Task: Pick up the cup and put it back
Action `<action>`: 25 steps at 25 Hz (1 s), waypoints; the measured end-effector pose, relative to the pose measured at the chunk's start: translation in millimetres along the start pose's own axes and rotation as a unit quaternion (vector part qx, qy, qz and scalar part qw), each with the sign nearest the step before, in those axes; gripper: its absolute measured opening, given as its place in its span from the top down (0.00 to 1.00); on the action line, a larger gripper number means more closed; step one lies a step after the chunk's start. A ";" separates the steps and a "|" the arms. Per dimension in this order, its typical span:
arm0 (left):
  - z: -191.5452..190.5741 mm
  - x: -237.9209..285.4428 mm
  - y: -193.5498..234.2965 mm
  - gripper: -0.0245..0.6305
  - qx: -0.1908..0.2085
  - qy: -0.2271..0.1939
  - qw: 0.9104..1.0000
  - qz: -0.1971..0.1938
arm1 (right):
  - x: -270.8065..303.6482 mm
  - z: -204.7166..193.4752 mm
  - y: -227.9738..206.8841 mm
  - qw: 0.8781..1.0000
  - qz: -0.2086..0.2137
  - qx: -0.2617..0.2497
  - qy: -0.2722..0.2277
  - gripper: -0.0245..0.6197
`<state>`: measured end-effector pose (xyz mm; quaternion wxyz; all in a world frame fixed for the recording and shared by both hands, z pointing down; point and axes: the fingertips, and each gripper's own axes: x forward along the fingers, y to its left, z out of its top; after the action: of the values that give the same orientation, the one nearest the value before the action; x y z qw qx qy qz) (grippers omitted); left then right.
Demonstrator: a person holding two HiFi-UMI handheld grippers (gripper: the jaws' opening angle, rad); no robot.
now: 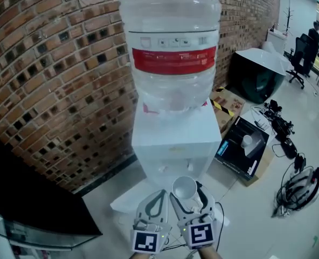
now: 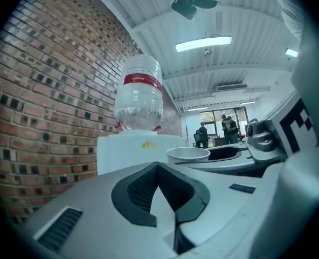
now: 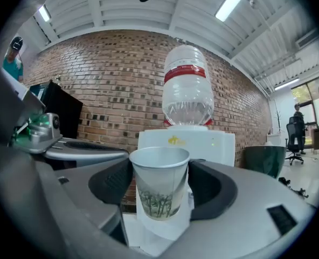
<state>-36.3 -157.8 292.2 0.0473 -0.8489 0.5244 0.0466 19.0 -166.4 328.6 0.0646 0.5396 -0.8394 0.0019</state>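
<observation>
A white paper cup [image 1: 184, 188] with a tree print stands upright between the jaws of my right gripper [image 1: 187, 193], whose pads press on its sides. In the right gripper view the cup [image 3: 159, 183] fills the gap of the right gripper [image 3: 159, 193], and its inside cannot be seen. Just to its left, my left gripper [image 1: 158, 194] has its jaws together with nothing in them; in the left gripper view the left gripper [image 2: 158, 169] shows its pads meeting. Both grippers hang low in front of a white water dispenser [image 1: 173, 144] that carries a large clear bottle [image 1: 173, 47].
A brick wall [image 1: 51, 80] runs behind the dispenser. A black screen [image 1: 30, 198] is at the left. On the floor to the right lie an open cardboard box [image 1: 244, 147], cables and gear [image 1: 297, 190], and a dark round shape [image 1: 256, 77]. People stand far off.
</observation>
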 end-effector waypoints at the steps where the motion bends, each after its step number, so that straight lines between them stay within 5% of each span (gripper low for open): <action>1: -17.2 -0.2 1.1 0.96 0.000 0.002 1.000 0.001 | 4.4 -16.4 0.0 1.000 -0.001 0.000 -0.001 0.45; 18: -301.8 8.5 11.8 0.96 0.000 0.031 0.999 0.010 | 78.9 -311.1 -1.3 1.000 -0.002 0.018 0.007 0.45; 25: -382.3 23.8 19.2 0.96 0.001 0.021 1.000 0.007 | 115.5 -397.9 -8.2 1.000 -0.005 0.008 -0.005 0.46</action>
<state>-31.5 -236.8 667.5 0.0363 -0.8462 0.5309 0.0285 21.5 -245.4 735.3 0.0560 0.5441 -0.8371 0.0053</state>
